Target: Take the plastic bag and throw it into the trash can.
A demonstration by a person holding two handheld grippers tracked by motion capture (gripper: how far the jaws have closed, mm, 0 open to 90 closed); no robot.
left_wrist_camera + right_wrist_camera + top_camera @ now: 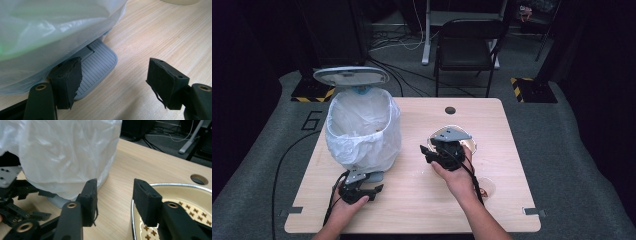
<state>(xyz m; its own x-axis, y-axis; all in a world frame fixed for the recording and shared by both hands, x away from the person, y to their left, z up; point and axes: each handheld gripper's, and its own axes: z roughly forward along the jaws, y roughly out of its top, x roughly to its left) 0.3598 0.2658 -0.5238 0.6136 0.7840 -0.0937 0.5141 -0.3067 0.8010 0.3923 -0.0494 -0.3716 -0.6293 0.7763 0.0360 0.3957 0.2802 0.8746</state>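
The left gripper point(113, 82) holds its jaws wide apart, one pad point(68, 80) resting on the grey ribbed foot pedal point(98, 66) beneath the translucent bin liner point(50, 32), over the wooden table point(160, 37).

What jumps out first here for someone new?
The pedal bin at the table's left, lid up and a white bag draped over its sides. The left gripper sits at its foot, open, one finger on the grey pedal. To the bin's right, the right gripper is open over the rim of a cream plate with small brown crosses.
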